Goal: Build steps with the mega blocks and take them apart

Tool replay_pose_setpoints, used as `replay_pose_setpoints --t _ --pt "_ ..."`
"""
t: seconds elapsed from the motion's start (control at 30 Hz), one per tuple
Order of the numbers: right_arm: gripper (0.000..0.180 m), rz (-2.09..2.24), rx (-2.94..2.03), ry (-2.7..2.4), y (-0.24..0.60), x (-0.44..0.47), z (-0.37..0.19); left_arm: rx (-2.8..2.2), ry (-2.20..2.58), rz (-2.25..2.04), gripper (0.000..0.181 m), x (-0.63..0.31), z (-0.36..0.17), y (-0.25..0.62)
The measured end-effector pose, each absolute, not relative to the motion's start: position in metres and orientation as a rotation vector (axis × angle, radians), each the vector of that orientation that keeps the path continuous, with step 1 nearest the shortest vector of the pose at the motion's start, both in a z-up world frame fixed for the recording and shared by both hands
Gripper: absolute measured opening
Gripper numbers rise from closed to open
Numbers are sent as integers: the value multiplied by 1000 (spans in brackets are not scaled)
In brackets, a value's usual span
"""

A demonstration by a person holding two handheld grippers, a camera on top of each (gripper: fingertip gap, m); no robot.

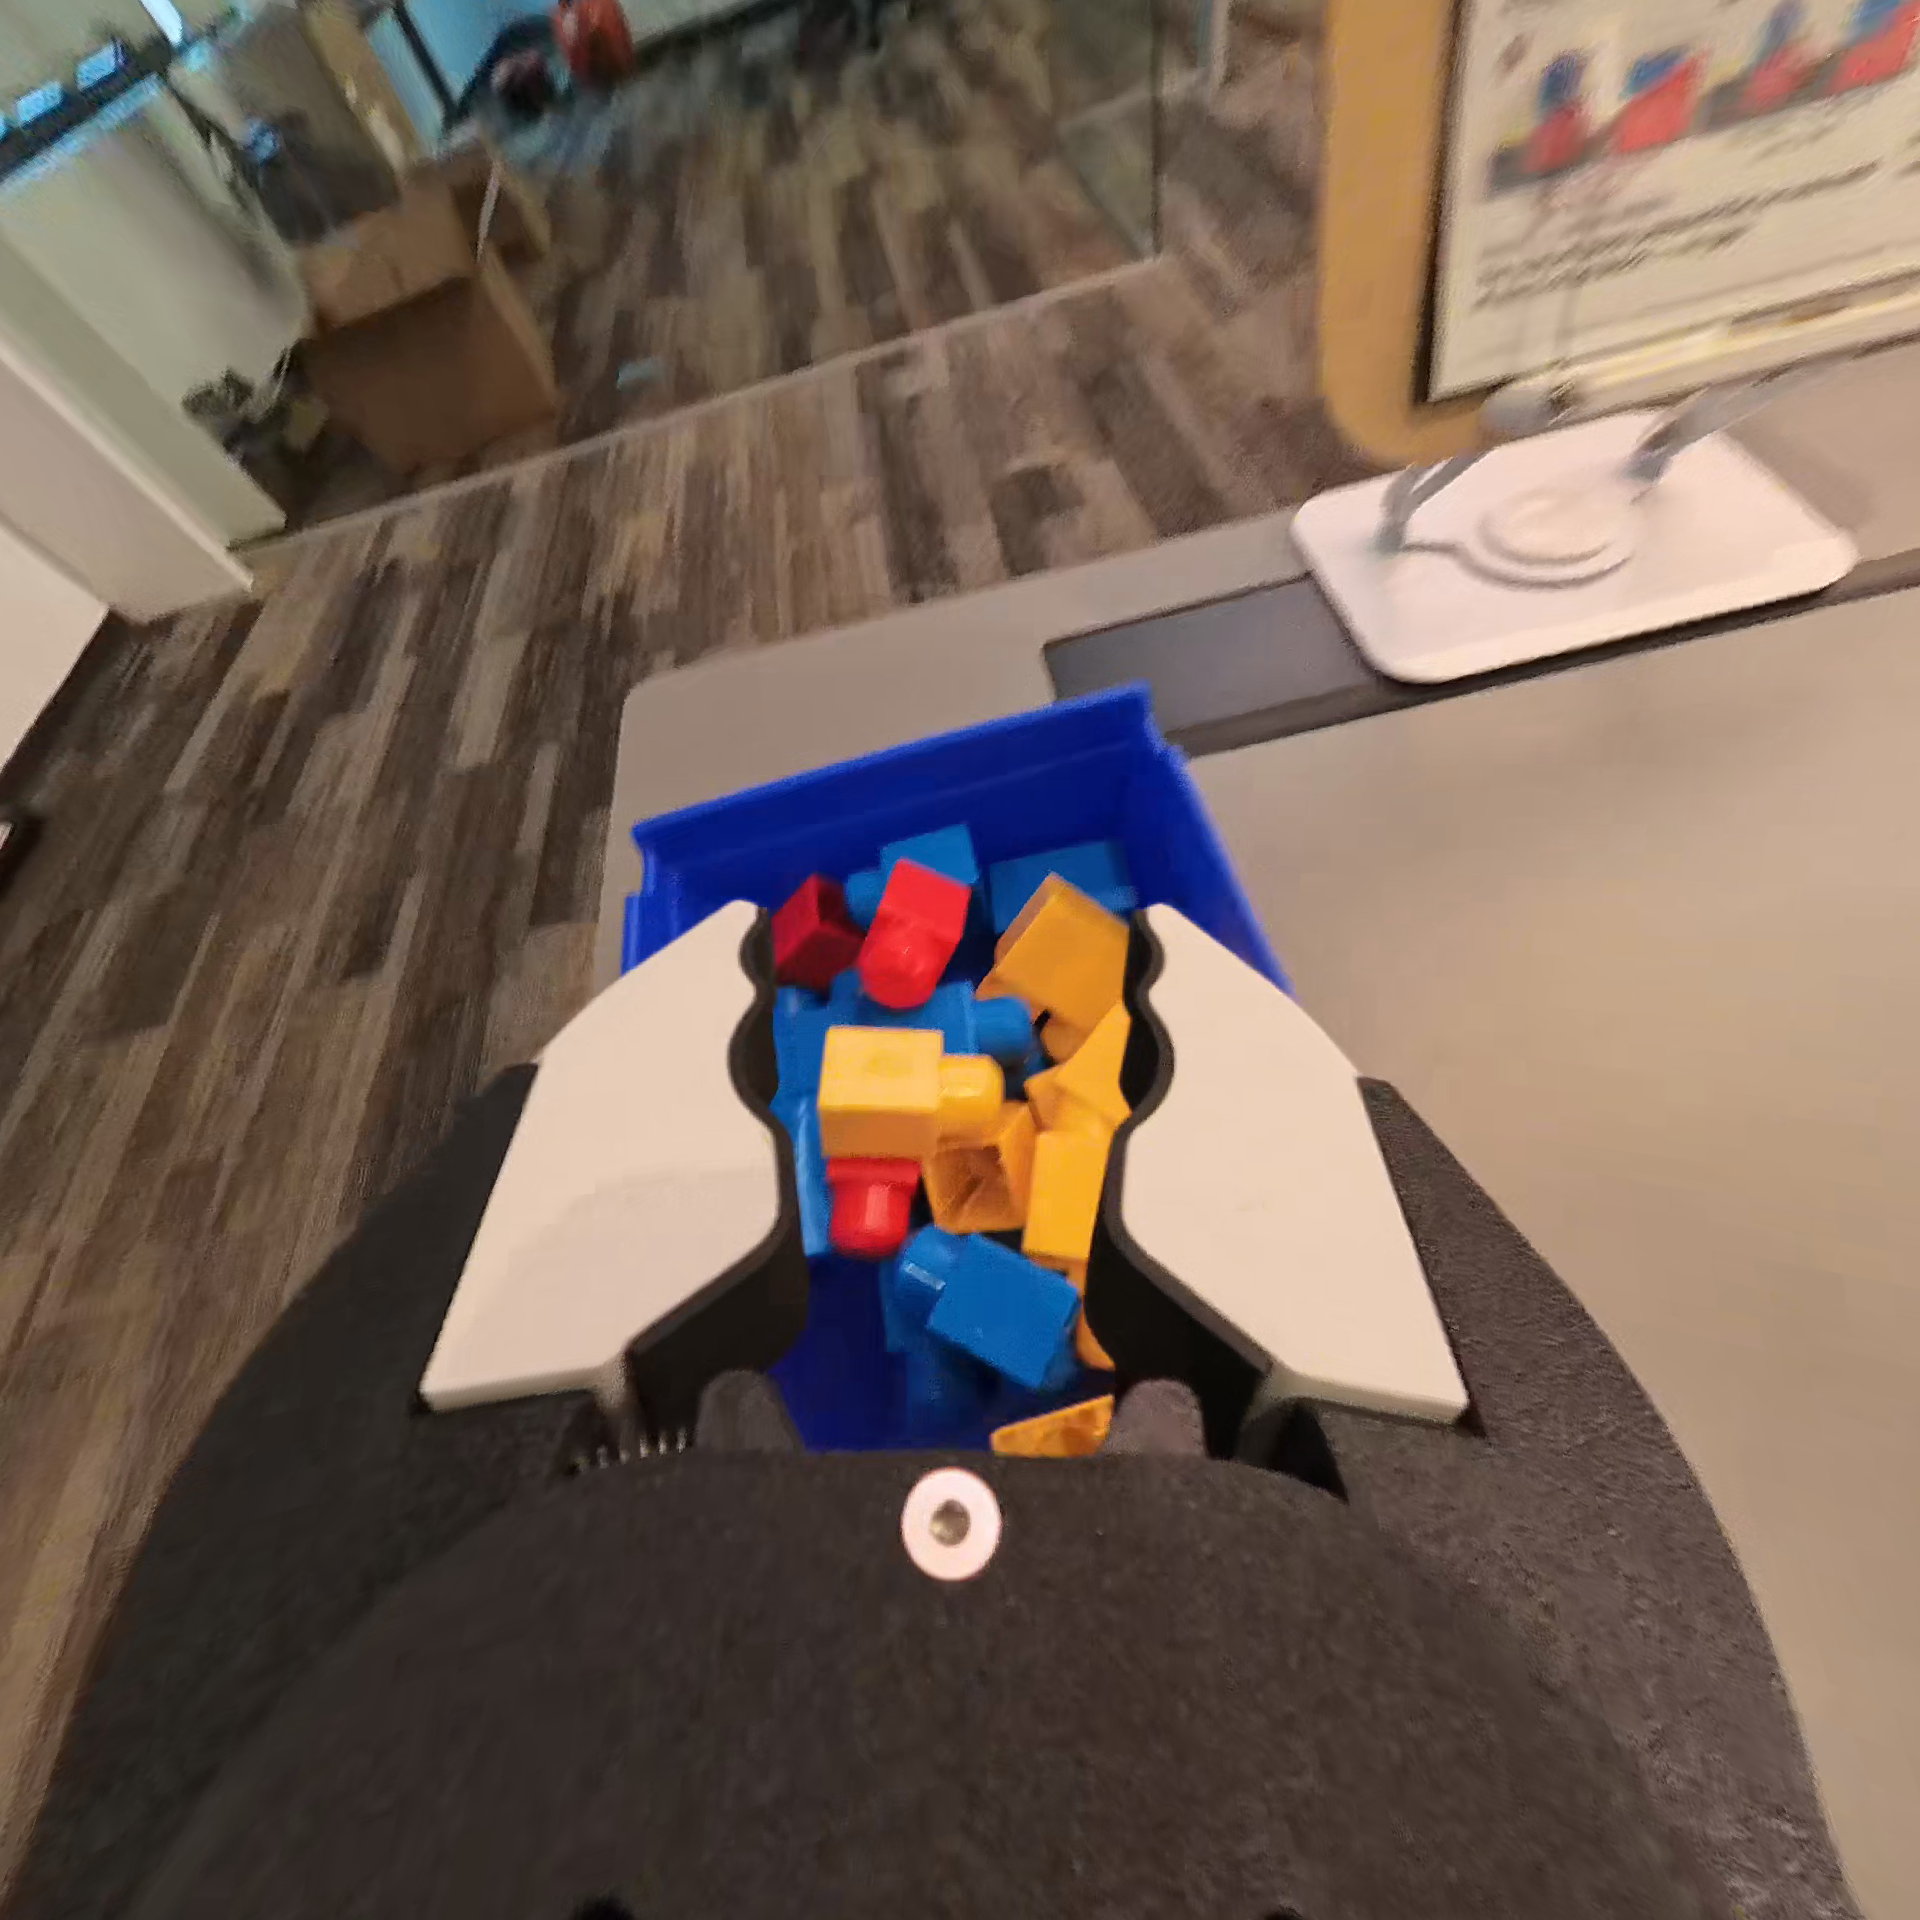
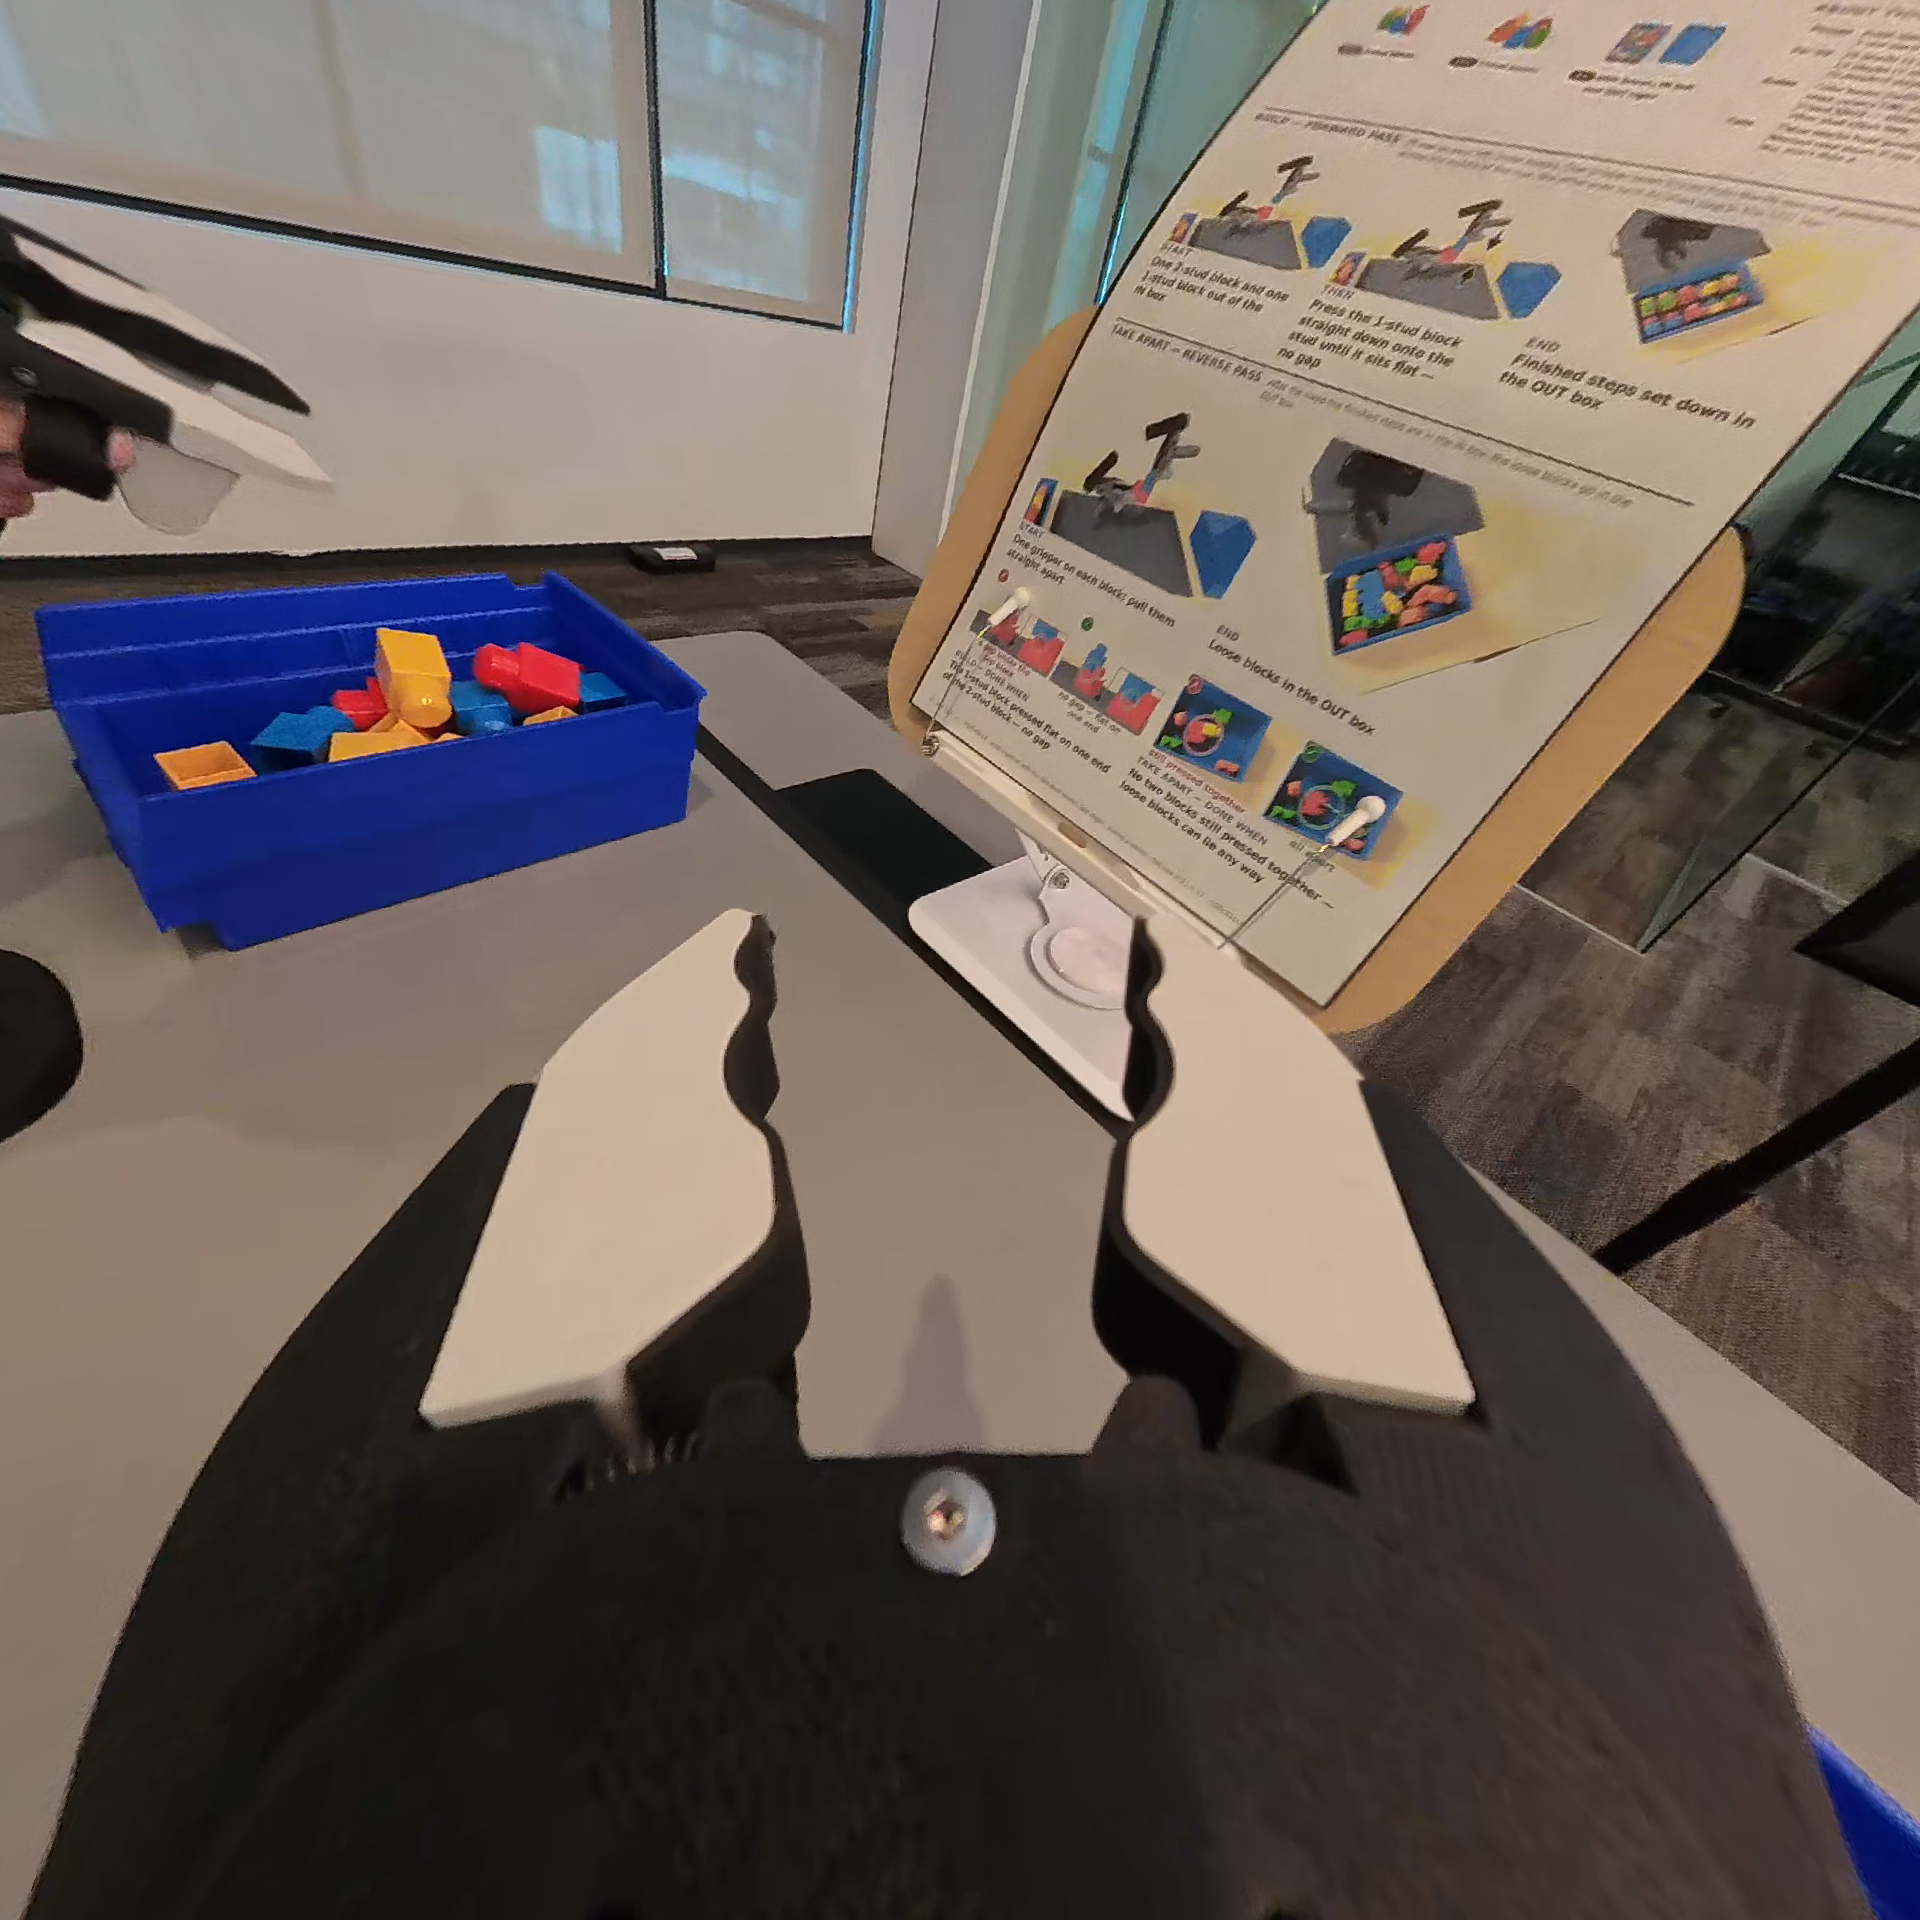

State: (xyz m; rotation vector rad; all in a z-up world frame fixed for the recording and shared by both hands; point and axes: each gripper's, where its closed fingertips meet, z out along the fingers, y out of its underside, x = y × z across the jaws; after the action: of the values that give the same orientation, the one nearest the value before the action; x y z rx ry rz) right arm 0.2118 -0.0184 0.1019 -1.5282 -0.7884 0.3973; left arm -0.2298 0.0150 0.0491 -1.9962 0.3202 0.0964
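A blue bin (image 1: 935, 800) holds several loose red, yellow and blue mega blocks, among them a yellow block (image 1: 883, 1086) and a red one (image 1: 914, 935). My left gripper (image 1: 948, 935) hangs open and empty above the bin, with the blocks showing between its fingers. The bin also shows in the right wrist view (image 2: 416, 831) at the left, with the left gripper (image 2: 208, 457) high above it. My right gripper (image 2: 951, 935) is open and empty over the bare grey table (image 2: 935, 1195).
An instruction board (image 2: 1403, 520) on a white stand (image 2: 1039, 935) stands at the table's far edge, right of the bin. A second blue object (image 2: 1870, 1829) peeks in at the lower right. A black round object (image 2: 31, 1039) lies at the left edge. The gap from one gripper's tips to the other's is roughly 45 centimetres.
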Motion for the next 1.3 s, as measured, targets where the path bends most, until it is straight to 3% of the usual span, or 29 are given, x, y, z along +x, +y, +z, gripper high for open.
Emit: replay_pose_setpoints --t 0.4,0.77,0.9,0.97,1.07,1.1,1.3 --pt "65 324 -1534 -798 -23 219 107 -2249 372 266 75 -277 -38 36" --pt "65 316 -1566 -837 -21 218 96 -2273 349 122 67 -281 -68 46" --pt "65 309 -1567 -850 -22 216 95 -2274 351 26 55 -272 -74 48" --pt "65 309 -1567 -852 -23 216 95 -2290 378 -52 35 -265 -77 45" --pt "65 306 -1568 -855 -22 215 94 -2295 366 -67 29 -267 -75 44" --pt "65 308 -1569 -854 -22 215 94 -2284 367 -102 12 -264 -72 43" --pt "65 305 -1579 -854 -18 216 90 -2242 335 -146 7 -265 -51 35"
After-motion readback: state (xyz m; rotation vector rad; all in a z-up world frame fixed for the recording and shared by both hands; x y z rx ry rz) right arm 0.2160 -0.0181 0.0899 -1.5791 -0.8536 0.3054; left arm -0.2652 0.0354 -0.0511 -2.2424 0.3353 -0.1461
